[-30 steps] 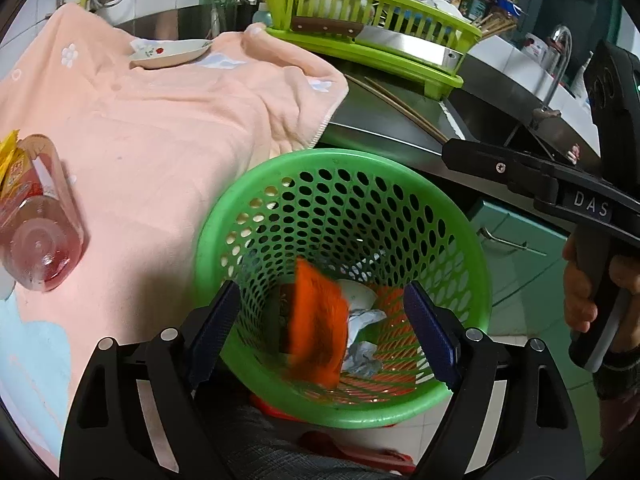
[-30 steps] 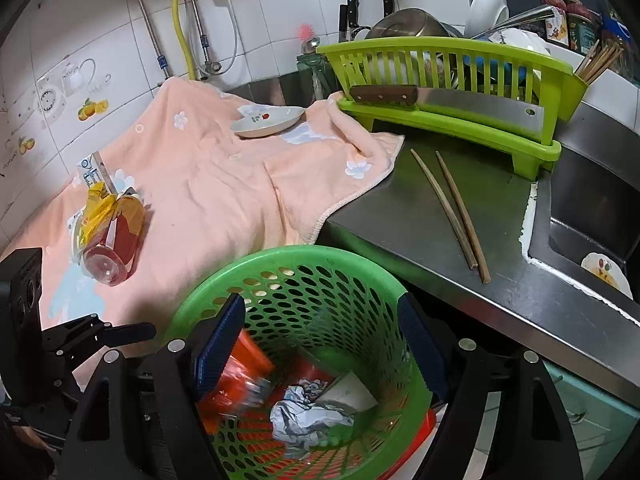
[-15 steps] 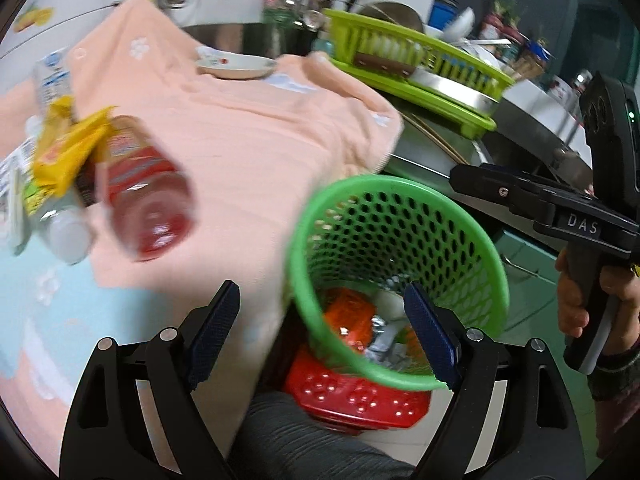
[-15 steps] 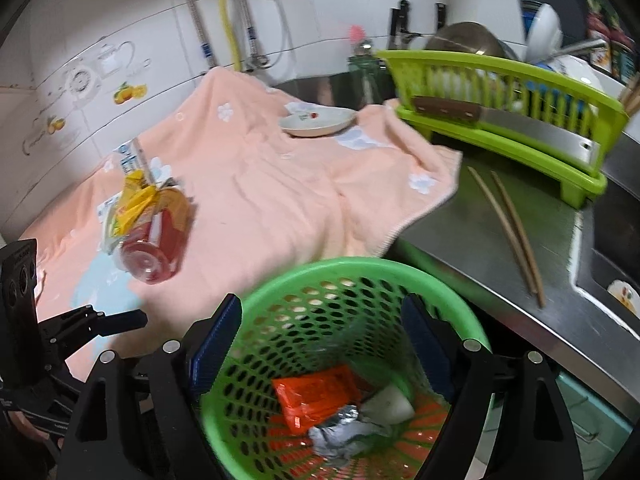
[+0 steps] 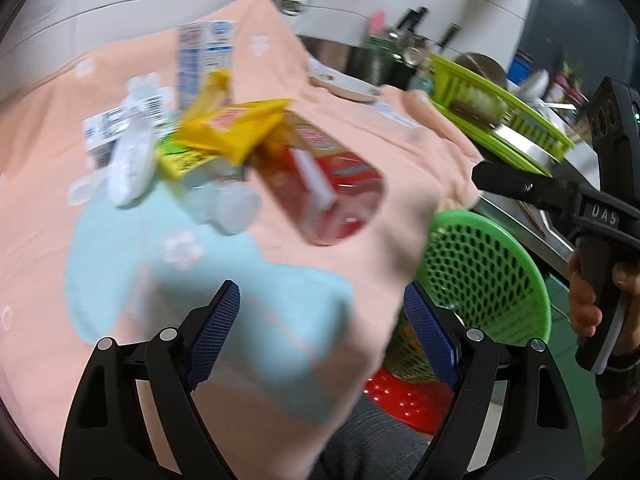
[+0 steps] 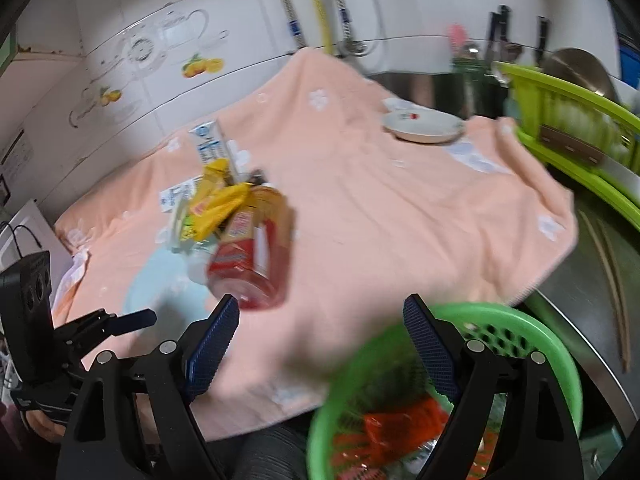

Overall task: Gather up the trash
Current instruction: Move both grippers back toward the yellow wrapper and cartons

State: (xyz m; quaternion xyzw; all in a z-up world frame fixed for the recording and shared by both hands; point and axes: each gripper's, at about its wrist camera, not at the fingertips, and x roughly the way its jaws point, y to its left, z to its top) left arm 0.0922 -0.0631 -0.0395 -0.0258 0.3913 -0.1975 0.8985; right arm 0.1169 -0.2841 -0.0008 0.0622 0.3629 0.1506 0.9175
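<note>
A: Left gripper (image 5: pixel 322 336)?
B: Jaws wide, nothing between. Trash pile ahead of it on the pink towel (image 5: pixel 384 128): red bottle (image 5: pixel 320 192), yellow wrapper (image 5: pixel 236 128), clear bottle (image 5: pixel 224 200).
A: Right gripper (image 6: pixel 322 340)?
B: Jaws just been opening, empty. Green basket (image 6: pixel 532 340) under its right finger, orange packet (image 6: pixel 400 420) inside; red bottle just ahead-left.

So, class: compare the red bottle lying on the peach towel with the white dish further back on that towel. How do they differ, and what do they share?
1. The red bottle lies on its side; the white dish sits flat, the right way up.
2. The bottle is see-through red with a label; the dish is white with a small red mark.
3. Yellow wrappers crowd the bottle; the dish sits alone.

Both rest on the peach towel.
</note>
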